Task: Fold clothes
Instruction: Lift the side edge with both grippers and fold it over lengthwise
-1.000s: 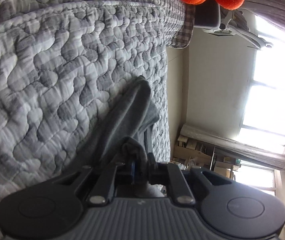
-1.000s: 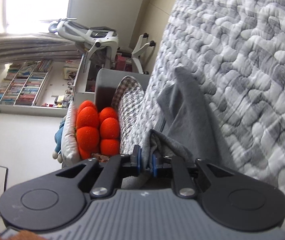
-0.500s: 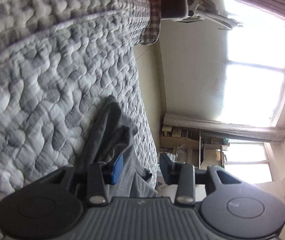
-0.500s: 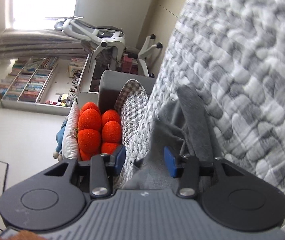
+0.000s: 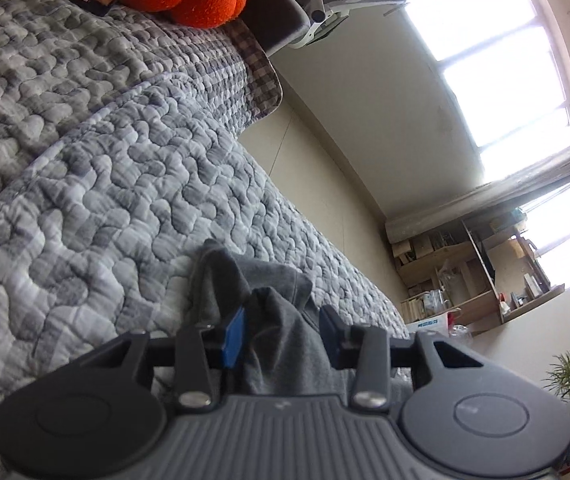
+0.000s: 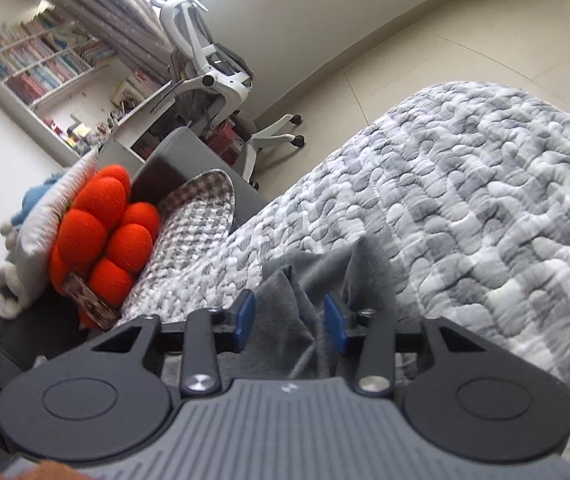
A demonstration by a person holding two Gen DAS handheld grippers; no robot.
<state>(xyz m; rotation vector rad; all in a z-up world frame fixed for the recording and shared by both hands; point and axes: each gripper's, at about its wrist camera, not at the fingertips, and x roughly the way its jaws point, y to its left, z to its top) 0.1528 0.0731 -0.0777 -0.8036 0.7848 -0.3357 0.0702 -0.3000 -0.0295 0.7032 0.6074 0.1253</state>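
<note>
Left gripper [image 5: 281, 330] is seen at lower centre of its frame, pitched down toward the quilted bedspread [image 5: 97, 184], horizon strongly tilted. Jaws are partly apart and closing; the grey garment [image 5: 281, 344] lies bunched between the blue pads, no pinch seen. Right gripper [image 6: 290, 322] is posed likewise, lower centre, angled down, jaws partly apart and closing over a fold of the same garment, not clamped. Orange cushion [image 6: 101, 236] is seen at left of the right view.
</note>
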